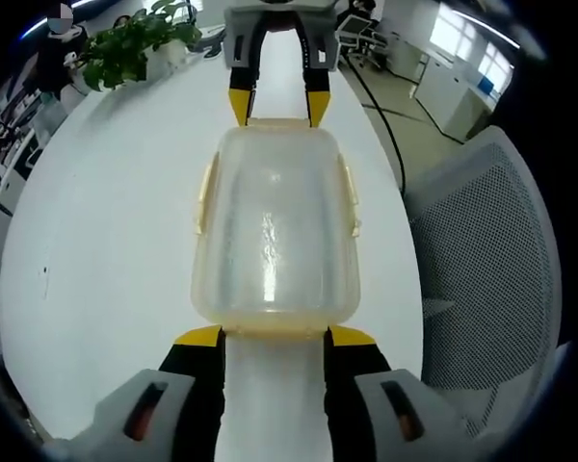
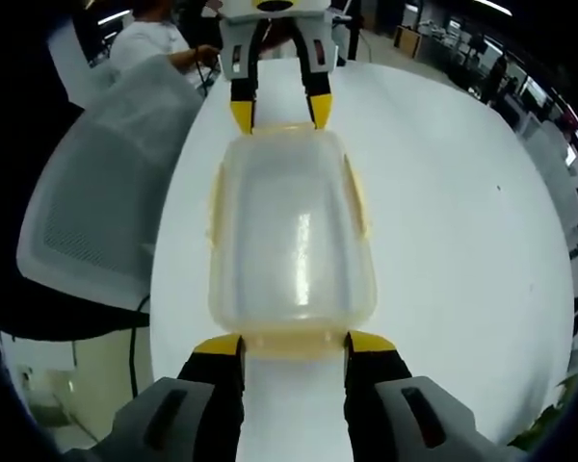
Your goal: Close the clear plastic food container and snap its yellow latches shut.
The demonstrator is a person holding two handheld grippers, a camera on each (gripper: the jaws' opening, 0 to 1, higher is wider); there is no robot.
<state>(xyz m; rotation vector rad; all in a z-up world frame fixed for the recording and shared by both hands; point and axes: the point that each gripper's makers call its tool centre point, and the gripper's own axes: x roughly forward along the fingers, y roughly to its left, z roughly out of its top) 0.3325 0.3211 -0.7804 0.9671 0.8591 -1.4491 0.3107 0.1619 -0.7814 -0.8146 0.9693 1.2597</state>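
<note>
— Now: lidded clear container (image 1: pixel 275 226) on white table (image 1: pixel 106 250), between left gripper (image 1: pixel 275 337) and right gripper (image 2: pixel 294 344)?
— Yes; both spread wide, gripping nothing (tips at end latches (image 2: pixel 294 339)). Press inward evenly.

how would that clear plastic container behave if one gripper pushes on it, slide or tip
The clear container looks empty, so it is probably light. Low and broad on the smooth white table, it would likely slide rather than tip. The left gripper and right gripper sit at opposite ends, which should brace it. Its thin walls may flex slightly.
</note>
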